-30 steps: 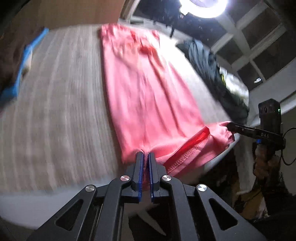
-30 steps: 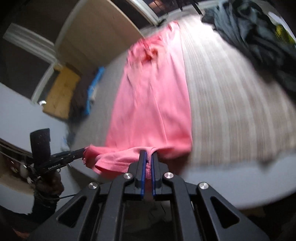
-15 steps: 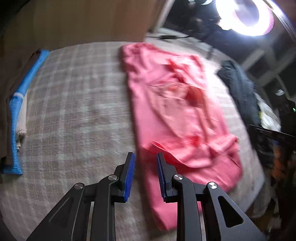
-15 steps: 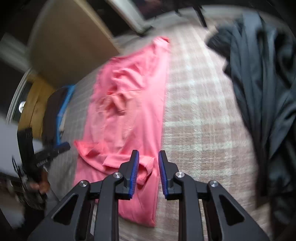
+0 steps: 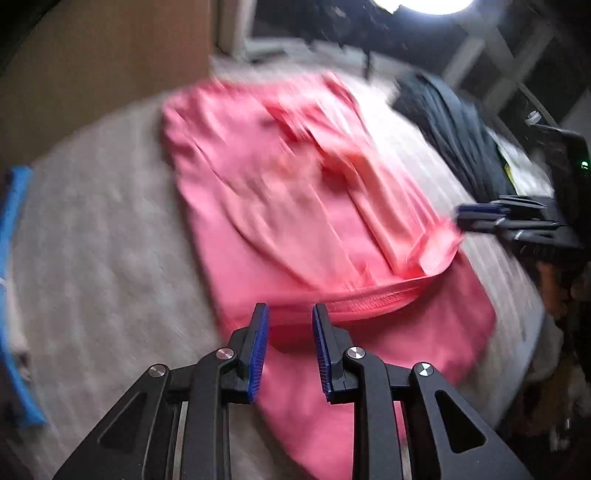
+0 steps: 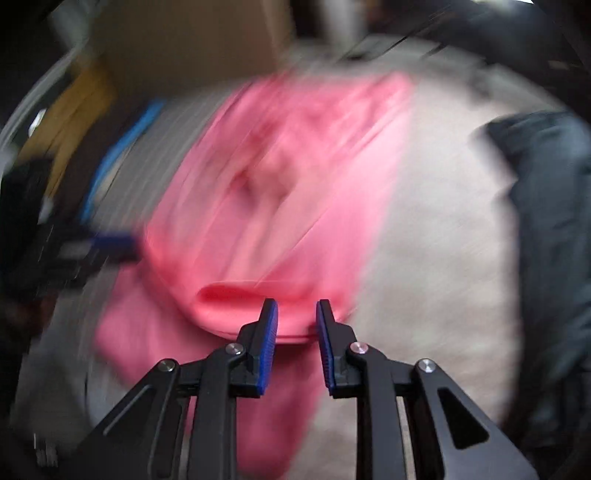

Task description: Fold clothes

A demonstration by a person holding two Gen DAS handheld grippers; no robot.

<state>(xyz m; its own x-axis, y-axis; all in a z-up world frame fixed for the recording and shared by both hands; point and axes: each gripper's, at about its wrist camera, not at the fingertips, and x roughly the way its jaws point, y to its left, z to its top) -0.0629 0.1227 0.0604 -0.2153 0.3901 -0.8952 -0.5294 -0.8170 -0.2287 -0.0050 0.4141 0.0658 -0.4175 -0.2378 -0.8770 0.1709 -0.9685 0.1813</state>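
Pink garment (image 5: 295,221) lies on the checked bed cover (image 5: 103,240), its near hem folded up over the middle. Left gripper (image 5: 290,332) and right gripper (image 6: 297,325) both hover above the hem with jaws apart, gripping nothing. Risk, as I judge it: the loose, puckered hem may slide back or crease if pressed unevenly; the dark clothes (image 5: 454,136) nearby could snag.

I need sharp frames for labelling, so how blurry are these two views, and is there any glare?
Left wrist view: pink garment smeared, left tongs sharp, lamp glare at the top edge. Right wrist view: blur heavier, right tongs crisp, no glare.
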